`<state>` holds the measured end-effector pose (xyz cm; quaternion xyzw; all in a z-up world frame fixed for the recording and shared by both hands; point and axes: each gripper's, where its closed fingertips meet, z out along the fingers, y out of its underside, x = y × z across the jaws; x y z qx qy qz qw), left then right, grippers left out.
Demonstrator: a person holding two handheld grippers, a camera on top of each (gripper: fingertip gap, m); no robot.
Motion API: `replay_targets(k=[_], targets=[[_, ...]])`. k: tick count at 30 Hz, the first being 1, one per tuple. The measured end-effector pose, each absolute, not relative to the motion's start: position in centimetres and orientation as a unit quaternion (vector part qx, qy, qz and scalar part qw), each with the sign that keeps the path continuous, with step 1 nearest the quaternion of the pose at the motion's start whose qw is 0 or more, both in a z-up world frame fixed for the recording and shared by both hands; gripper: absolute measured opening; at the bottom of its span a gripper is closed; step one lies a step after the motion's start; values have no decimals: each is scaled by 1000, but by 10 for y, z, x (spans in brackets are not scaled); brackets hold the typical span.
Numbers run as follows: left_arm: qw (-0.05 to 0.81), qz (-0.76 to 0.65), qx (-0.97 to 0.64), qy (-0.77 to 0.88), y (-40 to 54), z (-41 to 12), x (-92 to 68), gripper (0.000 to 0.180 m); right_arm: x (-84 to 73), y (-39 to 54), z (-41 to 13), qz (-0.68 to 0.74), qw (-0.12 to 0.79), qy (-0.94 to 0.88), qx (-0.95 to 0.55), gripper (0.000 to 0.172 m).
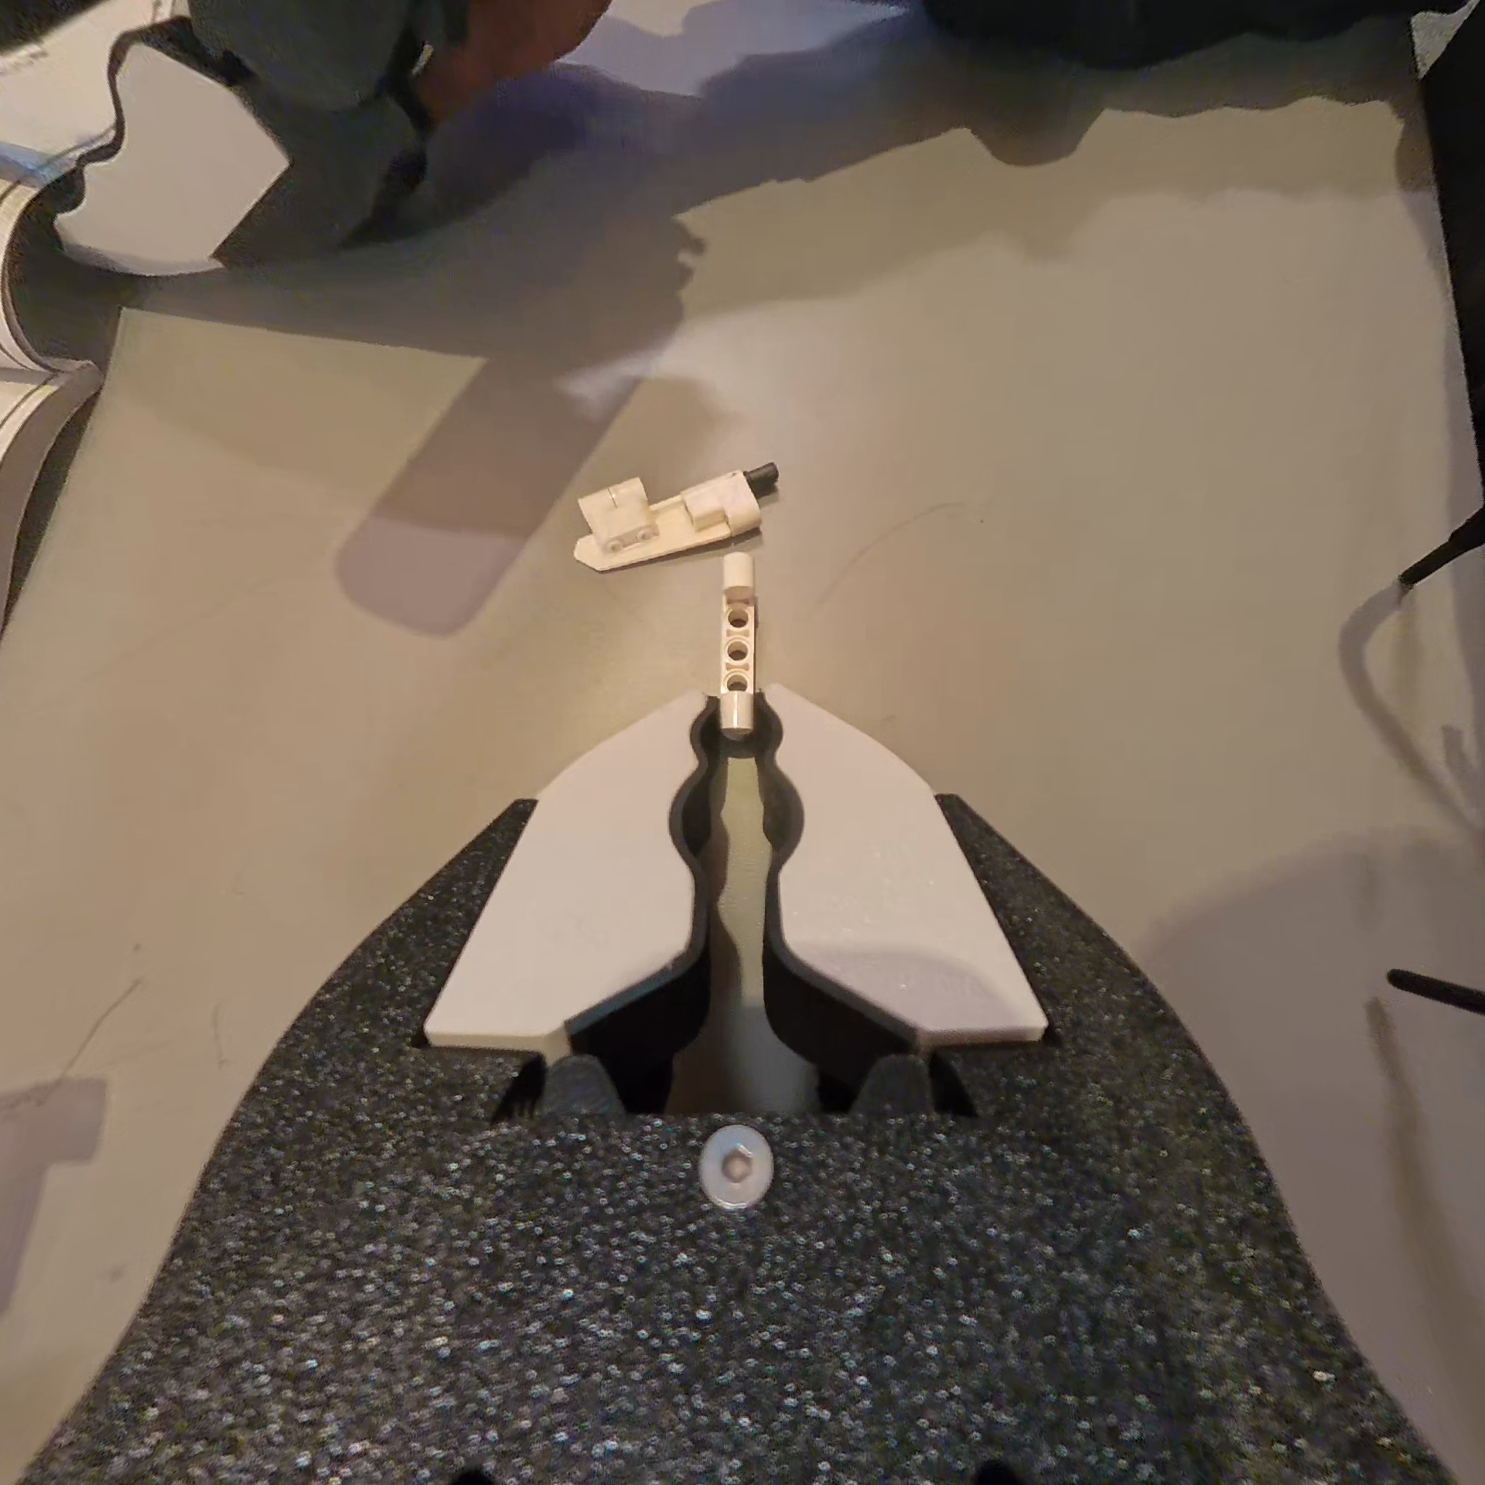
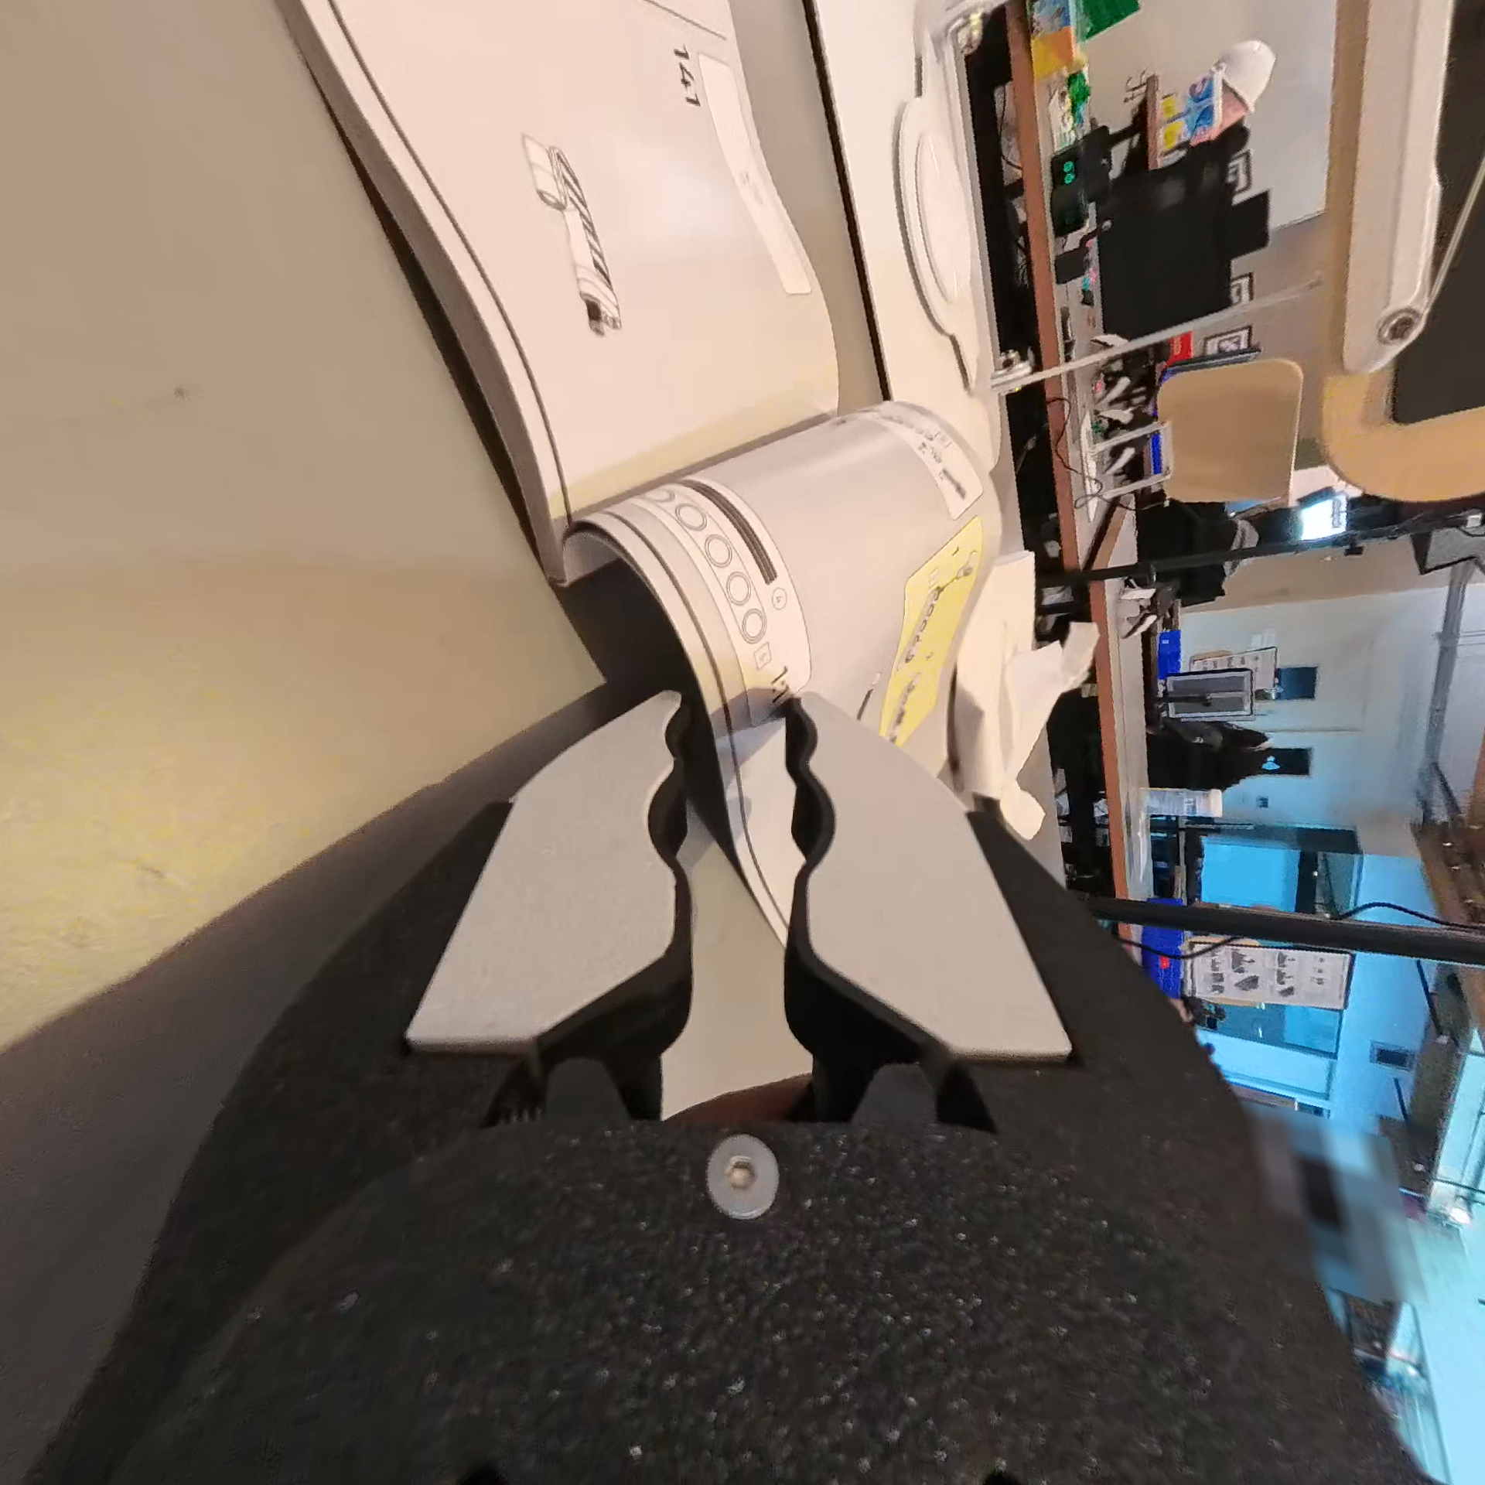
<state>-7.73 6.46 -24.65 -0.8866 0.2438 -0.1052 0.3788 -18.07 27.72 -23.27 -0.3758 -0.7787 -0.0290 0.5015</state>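
A slim white plastic beam with three round holes (image 1: 737,643) juts straight out past the left fingers (image 1: 643,803), its lower peg pinched at their tips. A curled grey booklet page (image 2: 743,803) runs loosely between the right fingers (image 2: 884,844).

Surface: a plain beige tabletop (image 1: 1045,450), matte, with a few faint scuff lines and soft shadows across it.
Middle: a small white brick assembly (image 1: 671,518) on a flat plate lies on the tabletop, a black pin sticking out of its far end.
Left edge: an open instruction booklet (image 1: 32,321) lies flat, its pages printed with diagrams.
Booklet in the right wrist view: one page (image 2: 803,578) curls up off the stack.
Beyond the booklet: crumpled white paper (image 2: 1020,691).
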Motion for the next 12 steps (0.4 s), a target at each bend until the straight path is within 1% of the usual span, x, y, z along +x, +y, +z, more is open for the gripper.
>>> replay_targets(k=[5,12], targets=[[379,-106,-887,244,65,-247,-77,7,-175,280,-235,-32,502,-771,-391,11],[378,-107,-887,243,65,-247,-77,7,-173,281,-234,-27,517,-758,-396,9]])
